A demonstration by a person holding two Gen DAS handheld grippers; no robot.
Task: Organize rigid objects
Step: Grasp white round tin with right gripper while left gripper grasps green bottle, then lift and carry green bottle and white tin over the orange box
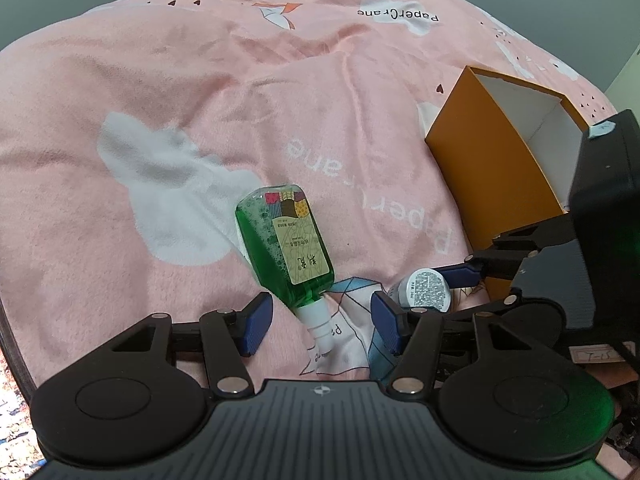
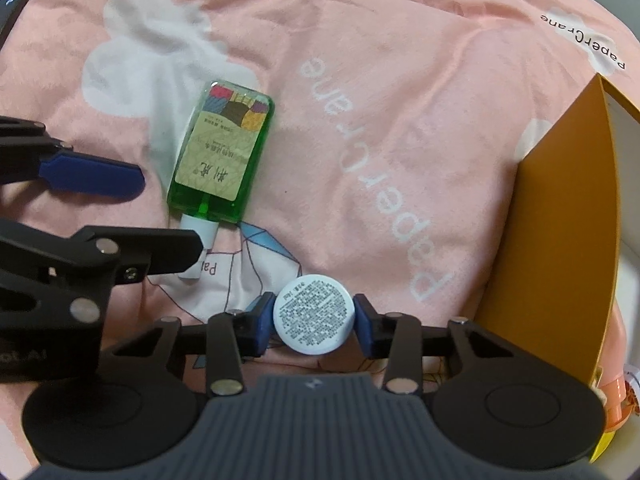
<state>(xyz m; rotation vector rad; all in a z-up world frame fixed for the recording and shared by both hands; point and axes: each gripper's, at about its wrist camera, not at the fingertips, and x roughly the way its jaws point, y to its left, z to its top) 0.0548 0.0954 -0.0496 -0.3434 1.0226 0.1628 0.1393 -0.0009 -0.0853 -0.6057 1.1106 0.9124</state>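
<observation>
Green bottle [image 1: 282,244] — white neck, beige label — lying flat.

My left gripper [image 1: 322,322] is matte black: two flat linkage bars on each side, pinned with round silver rivets, ending in blue rubbery pads [image 1: 254,328] with a ribbed face. Behind them sit two round black housings, each with a shallow circular recess, flanking a dark grey ribbed plate that carries a small white cross-in-circle emblem. My right gripper [image 2: 314,326] is built the same, with blue pads [image 2: 262,324], silver rivets, and a pale emblem on its grey ribbed plate. Seen from the left wrist, its boxy black body bears a small white sticker.
</observation>
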